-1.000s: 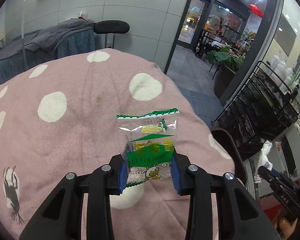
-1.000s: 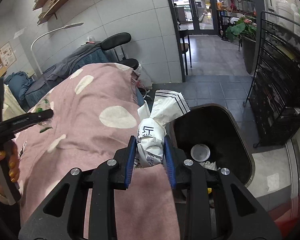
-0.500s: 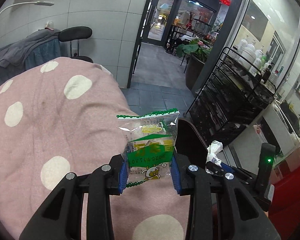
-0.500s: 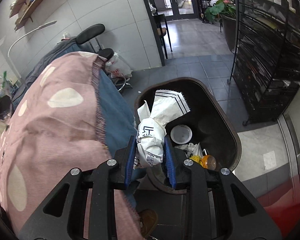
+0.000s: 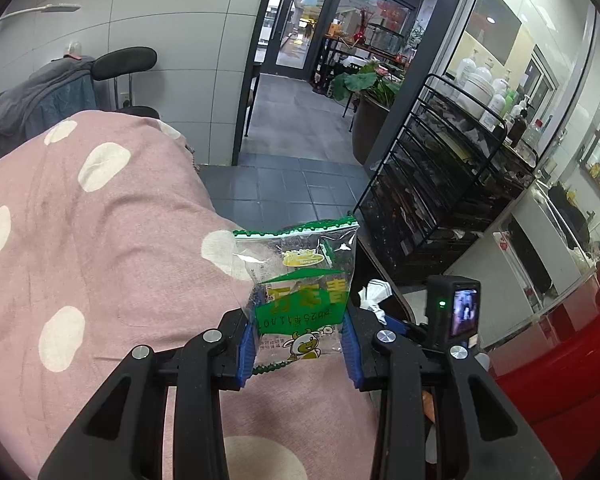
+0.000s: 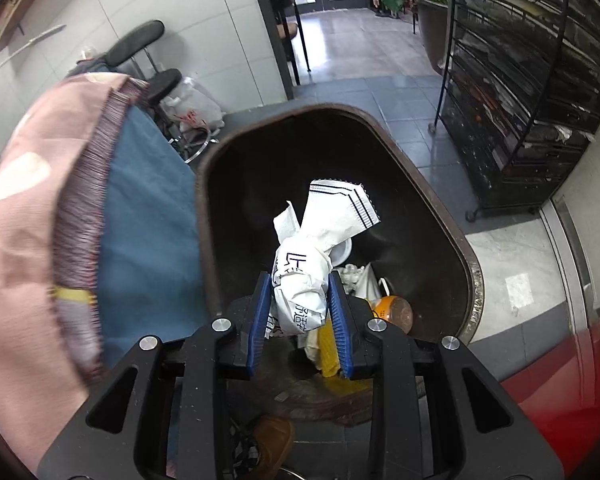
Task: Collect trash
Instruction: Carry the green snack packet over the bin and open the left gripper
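My left gripper (image 5: 298, 330) is shut on a clear snack wrapper with green print (image 5: 302, 280), held above the pink polka-dot blanket (image 5: 80, 248) near its right edge. My right gripper (image 6: 300, 300) is shut on a crumpled white paper wrapper (image 6: 308, 264) and holds it over the open dark trash bin (image 6: 432, 192). The bin holds trash: an orange round item (image 6: 396, 312), a white lid and yellow scraps. The right gripper with its camera (image 5: 454, 312) and white wrapper (image 5: 374, 294) shows at the lower right of the left wrist view.
A black wire rack (image 6: 540, 80) (image 5: 440, 184) with bottles stands right of the bin. A blue sheet (image 6: 148, 216) hangs under the blanket. A black stool (image 5: 126, 64) and plastic bag (image 6: 192, 108) stand by the tiled wall. A red surface (image 5: 560, 380) lies at the lower right.
Both grippers have swung right toward the bin. The right gripper now hangs over the bin's opening with the paper wrapper. The left has reached the blanket's right edge. Both grips are unchanged.
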